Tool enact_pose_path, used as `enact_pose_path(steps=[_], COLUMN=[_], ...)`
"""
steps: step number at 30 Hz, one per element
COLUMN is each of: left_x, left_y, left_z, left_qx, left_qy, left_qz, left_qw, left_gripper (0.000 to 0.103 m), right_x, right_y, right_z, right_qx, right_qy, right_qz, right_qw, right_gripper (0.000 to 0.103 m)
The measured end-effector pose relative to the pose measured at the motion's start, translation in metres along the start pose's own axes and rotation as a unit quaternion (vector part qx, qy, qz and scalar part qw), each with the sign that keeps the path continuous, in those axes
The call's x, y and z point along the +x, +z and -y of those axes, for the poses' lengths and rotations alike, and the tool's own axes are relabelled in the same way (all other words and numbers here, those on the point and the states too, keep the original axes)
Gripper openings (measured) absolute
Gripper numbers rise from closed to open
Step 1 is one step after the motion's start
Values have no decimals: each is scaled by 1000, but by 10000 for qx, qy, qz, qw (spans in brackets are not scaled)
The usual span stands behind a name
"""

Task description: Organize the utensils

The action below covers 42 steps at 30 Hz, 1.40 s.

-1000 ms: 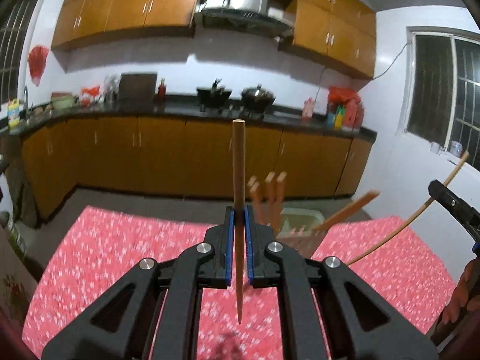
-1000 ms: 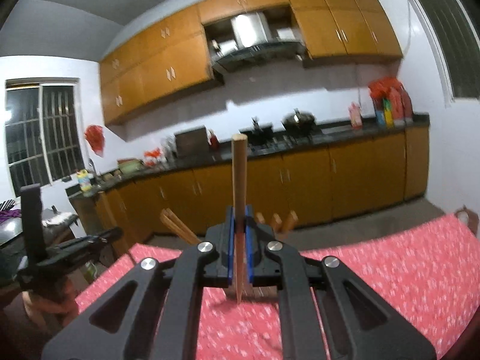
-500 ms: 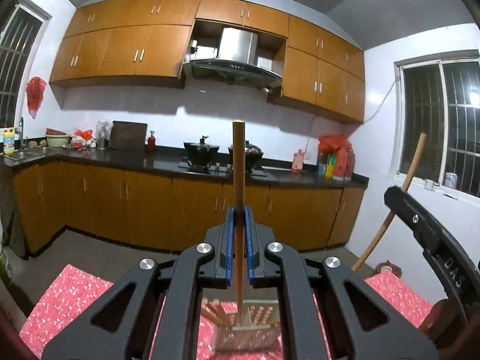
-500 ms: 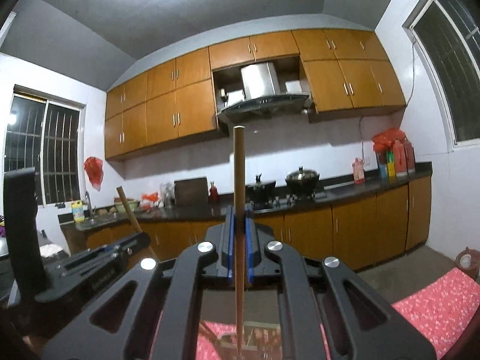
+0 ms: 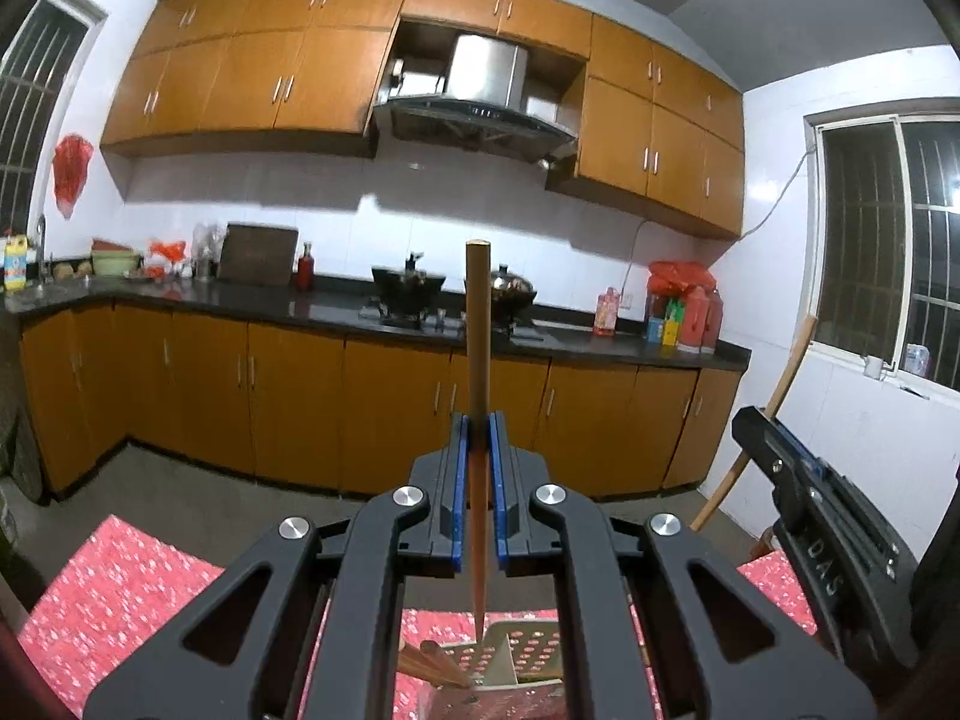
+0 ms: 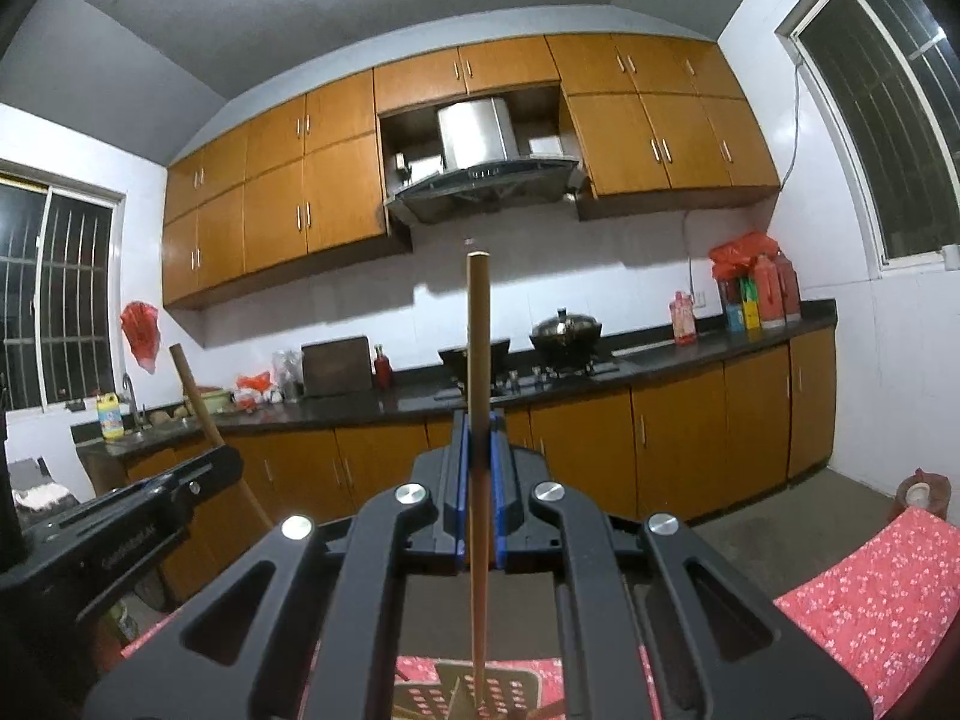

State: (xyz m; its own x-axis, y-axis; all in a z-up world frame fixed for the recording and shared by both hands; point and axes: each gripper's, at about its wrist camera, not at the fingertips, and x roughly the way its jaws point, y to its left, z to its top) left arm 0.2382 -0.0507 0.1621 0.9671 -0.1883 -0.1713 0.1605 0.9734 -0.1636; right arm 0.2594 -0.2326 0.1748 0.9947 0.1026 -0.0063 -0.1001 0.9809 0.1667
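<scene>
In my left hand the black two-finger gripper with blue pads [image 5: 478, 468] is pinched on a long brown wooden chopstick [image 5: 478, 360], which stands upright between the pads. Its blunt end rises above the fingertips, and its pointed end hangs down just over the perforated pale metal utensil holder [image 5: 528, 651]. That holder stands on the red flower-patterned tablecloth [image 5: 120, 588], directly below this gripper. More brown wooden chopsticks [image 5: 429, 663] already lean in the holder's left side, tilted toward the left.

In my right hand the second black gripper with blue pads [image 6: 478, 468] is likewise clamped on its own slender brown wooden chopstick [image 6: 478, 372], upright, with the lower tip reaching down over the same holder [image 6: 516, 696], seen here from the other side at the bottom edge of the right wrist view. I cannot tell whether either tip touches the holder.

From the left wrist view, my right gripper [image 5: 822, 546] shows to the right of the holder, its chopstick [image 5: 774, 402] slanting up. From the right wrist view, my left gripper [image 6: 138, 522] shows to the left of the holder, with its chopstick [image 6: 198, 402] angled upward.
</scene>
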Motion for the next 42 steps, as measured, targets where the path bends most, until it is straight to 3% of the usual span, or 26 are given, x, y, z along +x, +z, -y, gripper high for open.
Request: enact_pose_path(steps=[11,13,15,20,23,28,34,38,42], left_x=[14,11,8,-6,-23,-66,-121,-148,-165], left_y=[-17,-16,-13,-4,0,-2,-31,-60,-86], left_z=[2,1,-1,-7,-13,-29,-45,-56,-65], left_qx=[5,-11,-60,-177,-246,-247,-2,106,97], left_qy=[-169,-176,-166,-176,-159,-46,335,565,746], left_qz=[-412,-416,-386,-276,-186,-83,-23,-178,-416], left_qw=[9990,9990,9991,9993,9994,9997,9994,9982,9963], left_gripper=[8,13,24,27,29,48,90,100,101], right_x=[1,-4,-12,-37,-59,-103,-154,-181,-196], right_y=[-20,-17,-15,-5,0,-5,-34,-59,-77], right_z=[1,1,-1,-1,2,11,11,11,8], right_qx=[148,172,167,124,166,242,-56,-86,1], right_qy=[125,164,199,247,220,118,-33,-173,-251], right_qz=[-357,-352,-326,-207,-181,-164,-455,-712,-1056], right_qw=[9992,9991,9991,9994,9995,9995,9989,9973,9941], right_gripper=[11,11,12,20,33,63,93,99,99])
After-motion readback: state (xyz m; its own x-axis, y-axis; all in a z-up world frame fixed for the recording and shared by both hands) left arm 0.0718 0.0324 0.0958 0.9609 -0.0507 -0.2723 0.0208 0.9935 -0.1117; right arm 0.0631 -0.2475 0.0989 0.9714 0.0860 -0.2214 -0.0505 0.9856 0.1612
